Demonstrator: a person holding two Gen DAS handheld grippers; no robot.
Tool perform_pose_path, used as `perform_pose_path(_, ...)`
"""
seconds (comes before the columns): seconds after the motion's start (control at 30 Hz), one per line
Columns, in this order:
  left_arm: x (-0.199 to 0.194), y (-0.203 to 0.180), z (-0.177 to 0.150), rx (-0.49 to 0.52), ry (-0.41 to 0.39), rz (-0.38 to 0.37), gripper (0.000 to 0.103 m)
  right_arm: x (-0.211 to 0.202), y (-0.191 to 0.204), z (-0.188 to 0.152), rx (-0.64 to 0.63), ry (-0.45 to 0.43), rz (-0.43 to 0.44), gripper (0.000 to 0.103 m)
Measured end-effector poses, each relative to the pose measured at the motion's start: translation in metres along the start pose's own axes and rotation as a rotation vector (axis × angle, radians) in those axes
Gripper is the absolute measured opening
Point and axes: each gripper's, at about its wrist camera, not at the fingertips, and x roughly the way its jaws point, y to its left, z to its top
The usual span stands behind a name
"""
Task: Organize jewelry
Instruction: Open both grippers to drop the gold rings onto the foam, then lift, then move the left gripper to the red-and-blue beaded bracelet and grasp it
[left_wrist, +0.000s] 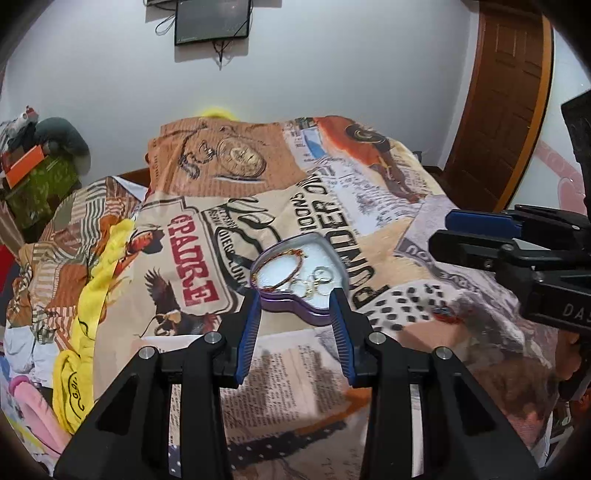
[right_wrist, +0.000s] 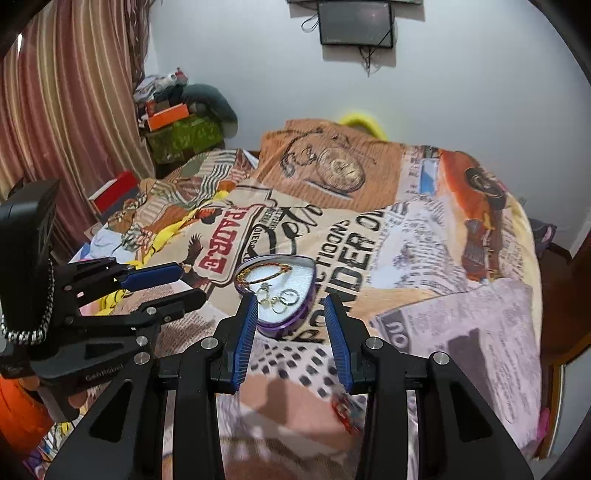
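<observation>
Left gripper (left_wrist: 295, 295) spread wide and empty, heart-shaped purple tin (left_wrist: 301, 275) just ahead between the fingertips, on the printed bedspread (left_wrist: 229, 192). Right gripper (right_wrist: 291, 301) likewise spread and empty, same tin (right_wrist: 275, 291) just beyond its tips. Inside the tin: a bracelet (left_wrist: 282, 267) at the far side, gold rings (left_wrist: 317, 282) nearer; a small red trinket (right_wrist: 345, 411) blurred below the right fingers.

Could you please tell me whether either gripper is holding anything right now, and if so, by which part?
Nothing is held. The left gripper and right gripper are both open and empty above the heart-shaped tin.
</observation>
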Motion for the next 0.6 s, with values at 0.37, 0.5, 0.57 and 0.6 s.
perform_pose_path(0.37, -0.009, -0.05, -0.009, 0.076, 0.027, -0.06, 0.041, -0.026, -0.025, -0.037, 0.006, 0.009, -0.082, 0.035)
perform_pose_path(0.5, 0.001, -0.069, -0.018, 0.097, 0.062, -0.086, 0.041, -0.027, -0.034, -0.055, 0.013, 0.042, -0.108, 0.035)
perform_pose_path(0.57, 0.008, -0.079, -0.022, 0.104, 0.085, -0.103, 0.041, -0.027, -0.04, -0.064, 0.022, 0.059, -0.11, 0.035)
perform_pose_path(0.6, 0.012, -0.083, -0.023, 0.109, 0.096, -0.111, 0.041, -0.028, -0.043, -0.069, 0.026, 0.067, -0.112, 0.035)
